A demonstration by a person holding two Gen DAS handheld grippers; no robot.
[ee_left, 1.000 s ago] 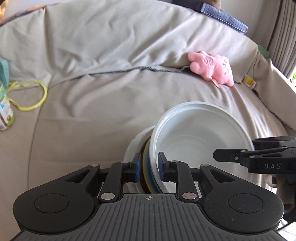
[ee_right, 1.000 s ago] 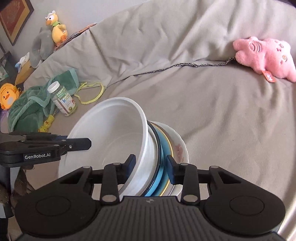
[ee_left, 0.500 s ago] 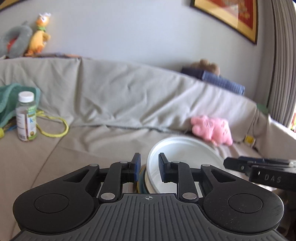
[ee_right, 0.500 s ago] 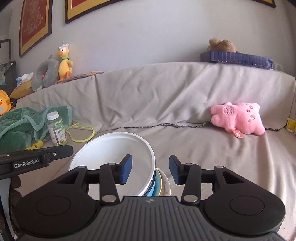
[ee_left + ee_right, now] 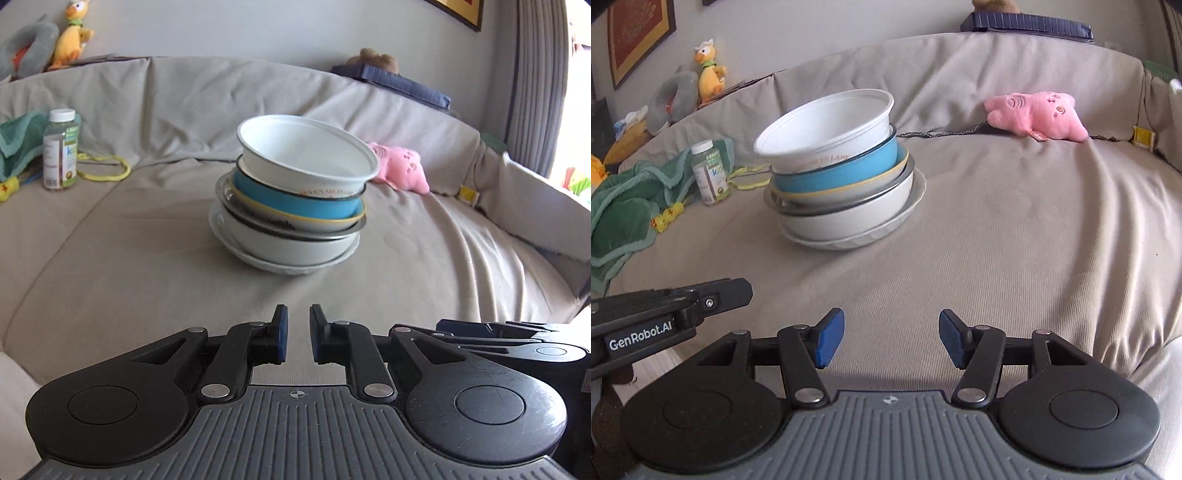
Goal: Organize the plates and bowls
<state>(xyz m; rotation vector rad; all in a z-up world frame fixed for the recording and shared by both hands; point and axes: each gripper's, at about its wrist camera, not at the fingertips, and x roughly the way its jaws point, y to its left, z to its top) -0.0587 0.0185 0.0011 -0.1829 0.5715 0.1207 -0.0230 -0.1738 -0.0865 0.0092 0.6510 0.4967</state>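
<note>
A stack of dishes stands on the beige sofa seat. It has a white bowl (image 5: pixel 306 155) (image 5: pixel 827 129) tilted on top, a blue bowl (image 5: pixel 295 203) (image 5: pixel 838 177) under it, then wider pale bowls and a white plate (image 5: pixel 280 262) (image 5: pixel 849 240) at the bottom. My left gripper (image 5: pixel 298 325) sits well in front of the stack, shut, with nothing between its fingers. Also short of the stack and a little to its right, my right gripper (image 5: pixel 892 332) has its jaws opening and nothing between them.
A pink plush toy (image 5: pixel 400 168) (image 5: pixel 1034 114) lies at the back right of the seat. At the left are a white-capped bottle (image 5: pixel 61 149) (image 5: pixel 711 173), a green cloth (image 5: pixel 628 210) and a yellow cord (image 5: pixel 107 170). The sofa back rises behind the stack.
Both grippers have let go of the stack's rims and drawn back toward me. The stack now stands free on the seat. The right jaws have widened and the left ones narrowed.
</note>
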